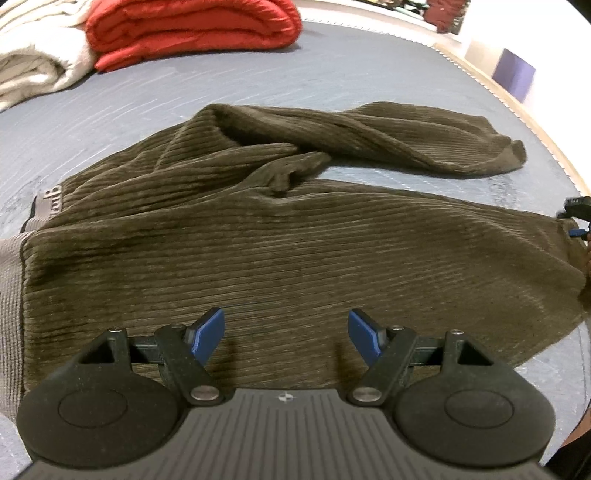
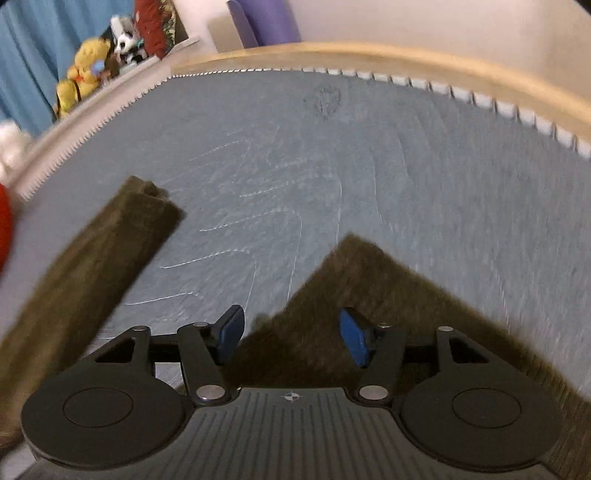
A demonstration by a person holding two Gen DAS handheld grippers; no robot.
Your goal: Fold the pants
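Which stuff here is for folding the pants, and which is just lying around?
For the job:
pants
left gripper, open
right gripper, open over a pant leg
bed, the folding surface

Just lying around:
red blanket
cream blanket
stuffed toys

**Colours and patterns from my two grippers**

Ahead of my left gripper [image 1: 286,334], whose black frame carries blue fingertips [image 1: 207,334], the pants [image 1: 288,236] are dark olive-brown with fine ribbed stripes; their waistband [image 1: 11,295] to my left is paler grey-brown. They lie on a grey-blue mattress [image 1: 155,99] with faint pale stitched lines. Far ahead, to the left, a red blanket [image 1: 192,29] sits beside a cream one [image 1: 37,62]. Beyond my right gripper [image 2: 291,338], also black and blue, runs a light wooden bed frame [image 2: 369,53], with a yellow stuffed toy [image 2: 83,70] and blue curtain [image 2: 29,55] far left.
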